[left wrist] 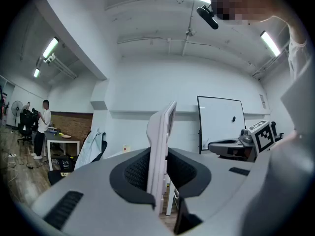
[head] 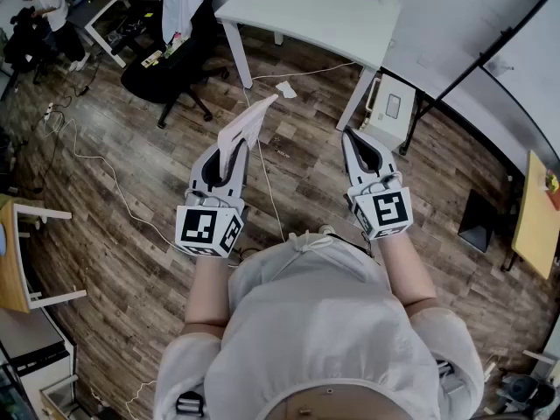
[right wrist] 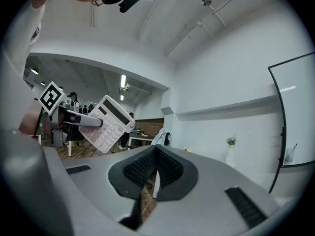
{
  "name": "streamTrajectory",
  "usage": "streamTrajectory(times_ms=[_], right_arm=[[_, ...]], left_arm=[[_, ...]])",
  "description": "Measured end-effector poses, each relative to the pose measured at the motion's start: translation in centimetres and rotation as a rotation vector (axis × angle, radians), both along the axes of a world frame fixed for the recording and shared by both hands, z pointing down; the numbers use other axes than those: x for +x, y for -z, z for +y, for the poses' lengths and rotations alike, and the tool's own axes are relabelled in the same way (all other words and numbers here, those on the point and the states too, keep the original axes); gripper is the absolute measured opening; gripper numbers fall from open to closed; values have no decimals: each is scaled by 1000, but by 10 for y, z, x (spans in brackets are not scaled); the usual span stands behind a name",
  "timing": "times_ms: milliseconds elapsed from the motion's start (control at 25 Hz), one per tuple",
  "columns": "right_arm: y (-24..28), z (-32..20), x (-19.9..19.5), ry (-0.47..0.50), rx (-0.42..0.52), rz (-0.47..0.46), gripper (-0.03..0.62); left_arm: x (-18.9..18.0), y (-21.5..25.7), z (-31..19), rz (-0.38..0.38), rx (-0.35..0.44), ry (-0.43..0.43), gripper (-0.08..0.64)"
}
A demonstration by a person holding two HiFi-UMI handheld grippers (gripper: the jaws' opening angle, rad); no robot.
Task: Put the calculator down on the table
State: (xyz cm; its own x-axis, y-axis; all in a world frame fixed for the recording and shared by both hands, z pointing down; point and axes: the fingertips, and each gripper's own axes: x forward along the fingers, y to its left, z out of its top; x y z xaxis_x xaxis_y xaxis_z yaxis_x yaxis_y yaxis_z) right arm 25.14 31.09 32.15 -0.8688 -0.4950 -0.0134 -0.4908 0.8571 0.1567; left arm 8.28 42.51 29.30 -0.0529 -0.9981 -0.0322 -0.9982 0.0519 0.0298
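Jutting forward lengthwise from clenched left gripper [head: 229,154], calculator [head: 248,122] on edge; right gripper [head: 352,138] closed.

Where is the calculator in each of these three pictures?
Head view: calculator upper centre, in the left gripper.
Left gripper view: dead centre, edge-on between the jaws.
Right gripper view: left of centre, keys showing.
Shared landmark: the draped pale coat.

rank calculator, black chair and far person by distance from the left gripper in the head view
1. calculator, clamped in the left gripper's jaws
2. black chair, upper left, on the floor
3. person, far top-left corner
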Motion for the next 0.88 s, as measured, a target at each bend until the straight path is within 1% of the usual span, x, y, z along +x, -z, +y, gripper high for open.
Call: streamTrajectory(times_ms=[400, 560, 760, 880], right_arm=[[-2, -4, -15, -16, -14, 11, 2], [-1, -9, -24, -31, -33, -6, 5], [-10, -19, -42, -1, -43, 9, 6], [-17, -35, -53, 15, -57, 12, 6]], left_arm=[[-19, -4, 1, 25, 11, 8, 91], [-30, -3, 3, 37, 15, 20, 91], [-45, -12, -1, 49, 0, 46, 91], [-54, -19, -14, 56, -8, 66, 91]])
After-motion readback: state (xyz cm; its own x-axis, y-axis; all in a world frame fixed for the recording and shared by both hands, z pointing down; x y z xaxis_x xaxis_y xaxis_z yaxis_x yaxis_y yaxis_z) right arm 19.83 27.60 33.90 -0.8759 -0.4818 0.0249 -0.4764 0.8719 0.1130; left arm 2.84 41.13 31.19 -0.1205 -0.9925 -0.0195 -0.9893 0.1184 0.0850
